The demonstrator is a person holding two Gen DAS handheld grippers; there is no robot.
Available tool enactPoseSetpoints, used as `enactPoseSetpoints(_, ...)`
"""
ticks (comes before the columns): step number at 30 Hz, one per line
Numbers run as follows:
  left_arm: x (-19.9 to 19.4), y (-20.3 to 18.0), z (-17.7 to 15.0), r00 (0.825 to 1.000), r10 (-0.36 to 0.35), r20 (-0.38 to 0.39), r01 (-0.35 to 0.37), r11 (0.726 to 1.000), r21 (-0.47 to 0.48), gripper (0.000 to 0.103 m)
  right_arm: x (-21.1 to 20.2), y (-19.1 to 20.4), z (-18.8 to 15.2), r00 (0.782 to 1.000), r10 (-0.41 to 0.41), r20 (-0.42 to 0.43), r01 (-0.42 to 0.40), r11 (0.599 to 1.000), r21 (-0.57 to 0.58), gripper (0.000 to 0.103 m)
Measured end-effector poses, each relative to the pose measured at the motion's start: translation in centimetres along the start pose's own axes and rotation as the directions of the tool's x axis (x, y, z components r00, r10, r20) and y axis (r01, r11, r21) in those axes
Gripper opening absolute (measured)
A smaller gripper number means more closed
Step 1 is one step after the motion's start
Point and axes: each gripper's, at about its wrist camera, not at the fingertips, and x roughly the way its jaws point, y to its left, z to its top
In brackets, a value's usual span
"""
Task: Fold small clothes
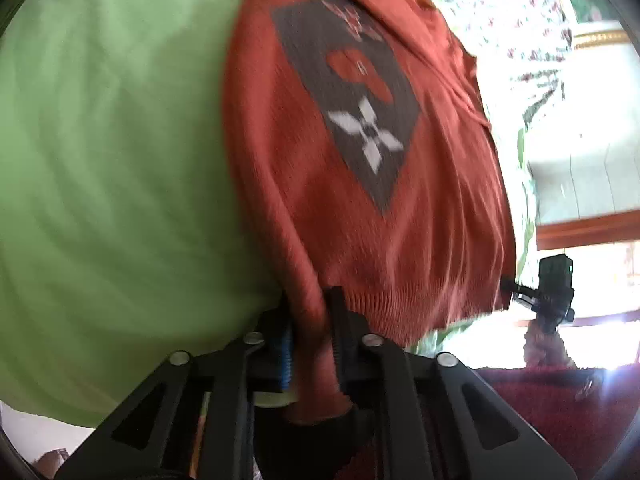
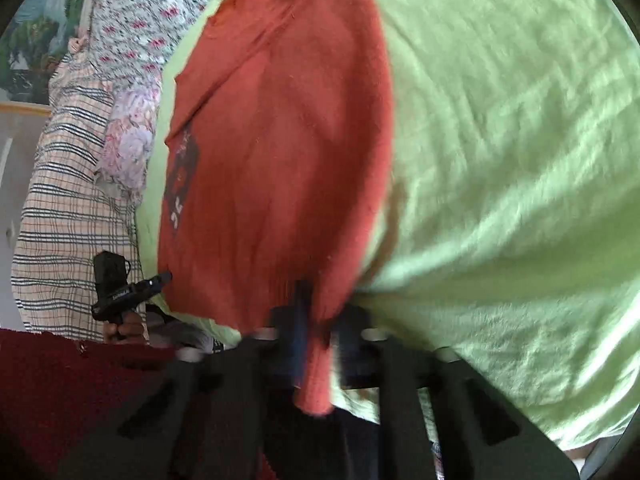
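Garment: a rust-orange knit sweater [image 1: 328, 184] with a ribbed hem, fine vertical creases, and a grey diamond patch carrying a white four-petal flower; it is spread over the bed sheet, with its hem edge raised at both grippers.
Left gripper [image 1: 310, 344]: black jaws with blue ridged pads, clamped on a bunched fold of the ribbed hem.
Right gripper [image 2: 316, 344]: black jaws, blurred, closed on another gathered strip of the same sweater [image 2: 276, 152], which shows its plain side here with the patch at its left edge.
Surface: a light green bed sheet [image 1: 112, 152], soft and gently wrinkled [image 2: 512, 160].
Beside the bed: floral fabric [image 2: 136, 20], a checked cloth [image 2: 68, 184], and dark red pile fabric [image 1: 560, 412].
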Motion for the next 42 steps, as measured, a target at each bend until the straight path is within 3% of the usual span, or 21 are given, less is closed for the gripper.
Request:
enactPoseSetpoints(6,-0.2,-1.0,-0.2,1.000,0.022,0.019,-0.023,0.999,0.029,0.007,-0.7,0.4,-0.3,1.000,0.018,0.008,-0.018,1.000,0.002,0.007)
enactPoseSetpoints(12,-3.8,-2.2,1.4,0.990,-0.052,0.129,0.052,0.999,0.005,0.005,-2.6,1.8,1.5,0.983,0.144,0.118,-0.149,0.988,0.039,0.007)
enactPoseSetpoints(18,-7.9,-5.5,5.3,0.960,-0.106,0.260,0.090,0.993,0.074,0.005,-5.4,5.3,5.0,0.943,0.230,0.240,-0.231,0.973,-0.024,0.007)
enactPoseSetpoints(23,-10.0,-7.1,10.3,0.924,-0.106,0.369,0.061,0.990,0.130,0.004,-7.1,7.0,9.3,0.900,0.268,0.345,-0.261,0.963,-0.067,0.007)
enactPoseSetpoints(28,-11.3,-7.3,16.1,0.880,-0.094,0.465,0.040,0.991,0.125,0.004,-6.8,7.7,15.0,0.881,0.251,0.401,-0.229,0.968,-0.104,0.007)
enactPoseSetpoints(32,-11.2,-7.1,21.2,0.847,-0.067,0.527,0.022,0.996,0.090,0.004,-5.6,7.5,20.0,0.881,0.216,0.421,-0.184,0.976,-0.114,0.007)
enactPoseSetpoints(37,-8.3,-6.0,27.4,0.850,-0.027,0.526,0.013,0.999,0.030,0.004,-3.6,5.8,25.7,0.886,0.135,0.443,-0.123,0.991,-0.056,0.007)
enactPoseSetpoints(42,-6.1,-5.5,31.1,0.858,-0.009,0.514,0.007,1.000,0.007,0.004,-2.2,4.8,29.9,0.892,0.082,0.445,-0.085,0.996,-0.014,0.007)
